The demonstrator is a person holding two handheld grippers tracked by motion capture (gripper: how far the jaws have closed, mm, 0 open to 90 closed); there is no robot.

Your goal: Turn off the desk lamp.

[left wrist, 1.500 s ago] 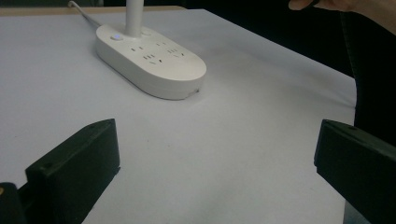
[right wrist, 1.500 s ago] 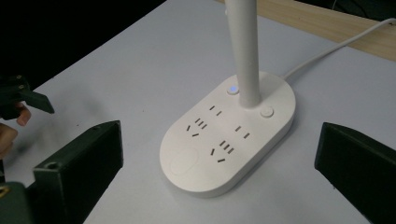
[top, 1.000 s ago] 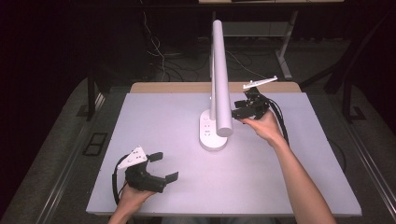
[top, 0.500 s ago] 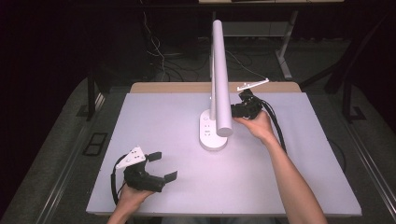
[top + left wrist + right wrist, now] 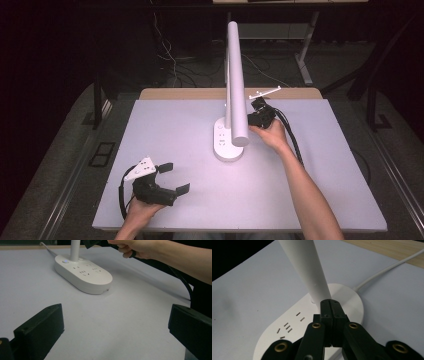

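Meanwhile, the right gripper (image 5: 331, 322), jaws pressed together, has edged leftward against the lamp (image 5: 234, 75), likely to push it; the left gripper (image 5: 170, 177) rests wide open.

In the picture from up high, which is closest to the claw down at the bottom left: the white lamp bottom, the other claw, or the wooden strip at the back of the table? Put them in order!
From the left gripper:
1. Lamp base, white, mid-table, up and to the right.
2. Right gripper, beside the lamp post, just past the base.
3. Wooden strip, along the table's far edge.
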